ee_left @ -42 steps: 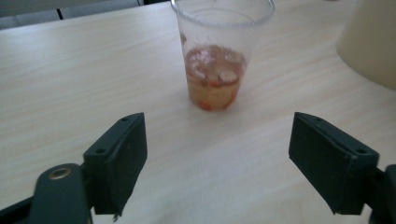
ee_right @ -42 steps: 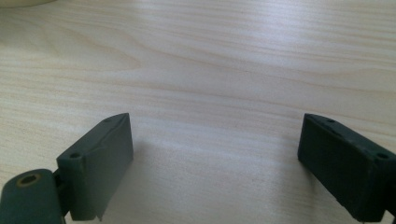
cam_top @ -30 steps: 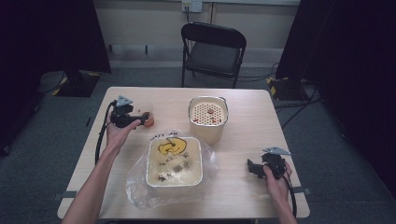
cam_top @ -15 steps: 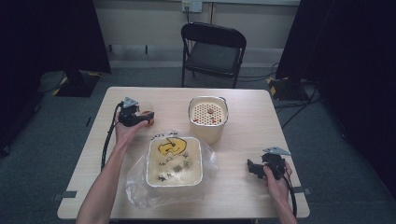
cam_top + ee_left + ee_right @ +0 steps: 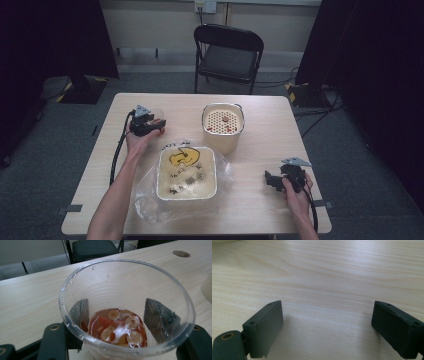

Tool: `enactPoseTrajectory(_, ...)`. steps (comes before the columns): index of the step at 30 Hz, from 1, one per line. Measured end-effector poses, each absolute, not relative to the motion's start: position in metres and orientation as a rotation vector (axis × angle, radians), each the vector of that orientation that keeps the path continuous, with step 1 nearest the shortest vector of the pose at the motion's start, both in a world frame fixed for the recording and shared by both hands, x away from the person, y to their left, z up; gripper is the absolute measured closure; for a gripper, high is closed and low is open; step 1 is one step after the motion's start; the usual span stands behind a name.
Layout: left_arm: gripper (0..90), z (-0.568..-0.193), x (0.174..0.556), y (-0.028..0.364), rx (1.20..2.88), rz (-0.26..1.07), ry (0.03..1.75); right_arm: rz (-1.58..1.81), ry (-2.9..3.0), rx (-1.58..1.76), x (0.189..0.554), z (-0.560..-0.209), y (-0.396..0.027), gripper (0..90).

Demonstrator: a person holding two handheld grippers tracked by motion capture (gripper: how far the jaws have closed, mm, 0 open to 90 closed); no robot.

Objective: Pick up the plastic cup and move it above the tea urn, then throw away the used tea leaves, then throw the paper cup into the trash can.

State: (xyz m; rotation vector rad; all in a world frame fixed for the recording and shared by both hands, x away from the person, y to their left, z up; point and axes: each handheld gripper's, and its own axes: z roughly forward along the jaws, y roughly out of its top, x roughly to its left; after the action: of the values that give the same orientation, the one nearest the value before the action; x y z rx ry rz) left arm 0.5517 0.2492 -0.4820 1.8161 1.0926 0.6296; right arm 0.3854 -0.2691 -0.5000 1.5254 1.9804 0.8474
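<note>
1. The left gripper has carried its clear plastic cup farther across the table since a second ago, jaws clamped on the cup's sides.
2. Fruit slices in red liquid lie in the cup.
3. The square container sits on a plastic bag, with the strainer bucket behind.
4. The right gripper rests near the table's right edge, jaws spread wide with nothing between them.

The right gripper has its two black jaws set wide apart, with nothing between them. Below lies the table (pale wood grain). A cream edge shows at the top left corner.
</note>
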Motion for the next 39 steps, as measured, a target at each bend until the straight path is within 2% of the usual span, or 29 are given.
enactPoseTrajectory(6, 39.2, -0.473, 0.546, 0.248, 1.836, 0.61, 1.069, 0.847, 1.981, 1.525, 0.385, -0.5, -0.269, 9.4)
enactPoseTrajectory(18, 40.4, -0.428, 0.521, 0.244, 1.843, 0.654, 0.987, 0.847, 1.981, 1.524, 0.385, -0.5, -0.269, 9.5)
enactPoseTrajectory(33, 39.9, -0.365, 0.502, 0.193, 1.988, 0.743, 0.768, 0.848, 1.981, 1.526, 0.385, -0.5, -0.269, 9.4)
enactPoseTrajectory(39, 39.7, -0.35, 0.504, 0.169, 2.041, 0.792, 0.735, 0.847, 1.981, 1.526, 0.385, -0.5, -0.269, 9.4)
